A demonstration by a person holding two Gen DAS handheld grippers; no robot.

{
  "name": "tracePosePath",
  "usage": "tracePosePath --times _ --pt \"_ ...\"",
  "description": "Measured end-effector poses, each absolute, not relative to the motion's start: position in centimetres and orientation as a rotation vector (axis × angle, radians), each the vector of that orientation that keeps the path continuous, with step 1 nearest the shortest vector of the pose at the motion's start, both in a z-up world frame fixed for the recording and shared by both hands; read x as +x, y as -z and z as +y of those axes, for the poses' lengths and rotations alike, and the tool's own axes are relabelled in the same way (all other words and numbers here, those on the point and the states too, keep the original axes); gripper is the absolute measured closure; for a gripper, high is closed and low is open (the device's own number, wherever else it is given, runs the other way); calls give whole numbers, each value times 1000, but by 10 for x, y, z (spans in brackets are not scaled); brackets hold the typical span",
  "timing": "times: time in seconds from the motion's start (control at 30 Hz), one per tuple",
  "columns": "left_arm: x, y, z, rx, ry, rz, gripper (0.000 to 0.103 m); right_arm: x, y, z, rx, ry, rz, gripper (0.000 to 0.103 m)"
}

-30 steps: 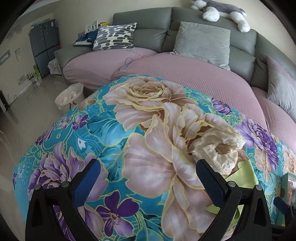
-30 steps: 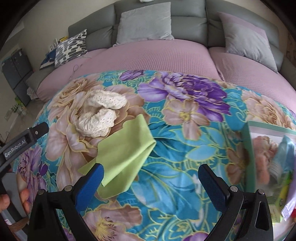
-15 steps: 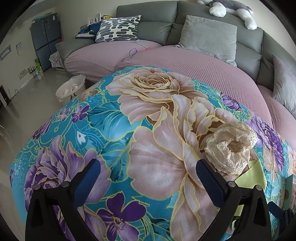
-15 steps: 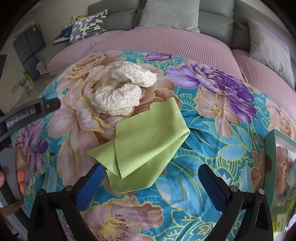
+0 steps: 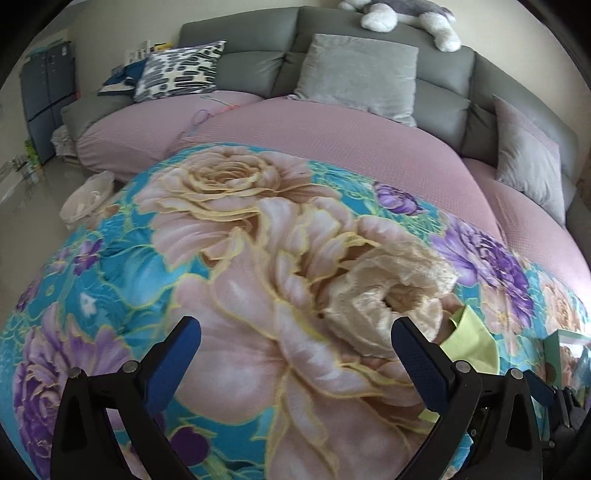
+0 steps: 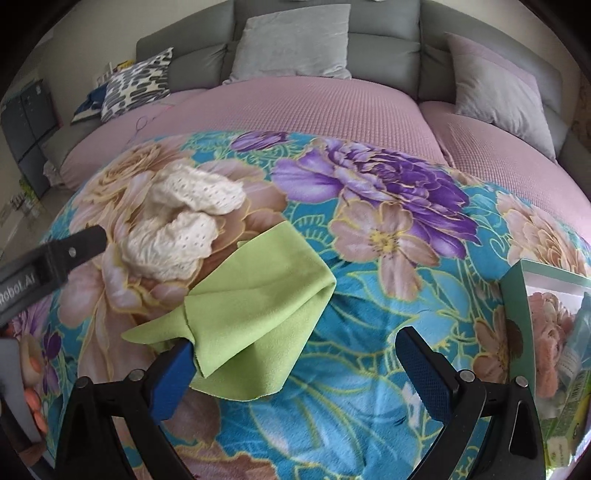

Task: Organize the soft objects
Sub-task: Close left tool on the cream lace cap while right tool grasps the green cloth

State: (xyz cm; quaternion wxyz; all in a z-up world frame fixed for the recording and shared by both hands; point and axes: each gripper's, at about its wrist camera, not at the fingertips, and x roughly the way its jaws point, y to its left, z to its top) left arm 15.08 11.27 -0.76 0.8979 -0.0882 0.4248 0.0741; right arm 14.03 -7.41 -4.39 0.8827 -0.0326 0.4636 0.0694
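Observation:
A crumpled cream lace cloth (image 5: 384, 306) (image 6: 177, 229) lies on the floral blanket (image 5: 236, 266) (image 6: 369, 295). Beside it, nearer me, rests a folded lime-green cloth (image 6: 255, 314) (image 5: 471, 341). My left gripper (image 5: 295, 354) is open, its right finger just in front of the lace cloth. One arm of it shows at the left of the right wrist view (image 6: 55, 258). My right gripper (image 6: 295, 369) is open too, low over the blanket, with its left finger at the green cloth's near edge. Nothing is held.
A green box (image 6: 546, 332) with a clear window stands at the blanket's right edge. Behind is a pink-covered sofa (image 5: 332, 129) with grey cushions (image 5: 358, 74), a patterned pillow (image 5: 177, 70) and a plush toy (image 5: 406, 14). A white basket (image 5: 86, 199) sits on the floor at left.
Both grippers have moved forward and lower toward the cloths; the lace cloth and green cloth now sit closer to the fingers. Neither cloth has moved on the blanket.

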Motion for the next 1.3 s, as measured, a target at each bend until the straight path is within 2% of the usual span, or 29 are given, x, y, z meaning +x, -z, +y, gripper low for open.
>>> tracePosePath --times 0.53,0.57,0.63,0.7,0.8,0.83,0.9,0.97,1.03,1.2,1.3 --pt "178 41 79 -209 -27 918 1 152 45 -101 32 -130 940 0" --pt "178 41 78 -201 -30 917 3 152 45 -101 36 -140 941 0" --pt "178 40 77 -194 -34 912 16 151 45 -100 38 -159 935 2" --pt "178 38 77 -195 -34 907 33 150 45 -97 39 -179 928 12" --pt "177 37 74 -191 -10 906 46 150 47 -93 39 -204 930 23" --pt "177 37 73 -194 2 907 54 150 47 -92 41 -211 927 25" --pt "178 38 72 -207 26 908 76 150 46 -92 57 -230 916 39" --pt "177 38 71 -226 52 909 86 150 45 -92 82 -256 910 53" --pt "177 38 69 -220 60 910 89 150 46 -90 85 -268 910 59" --pt "176 34 67 -222 70 892 93 150 46 -90 113 -305 905 82" --pt "175 30 68 -233 74 877 94 150 44 -91 127 -308 899 87"
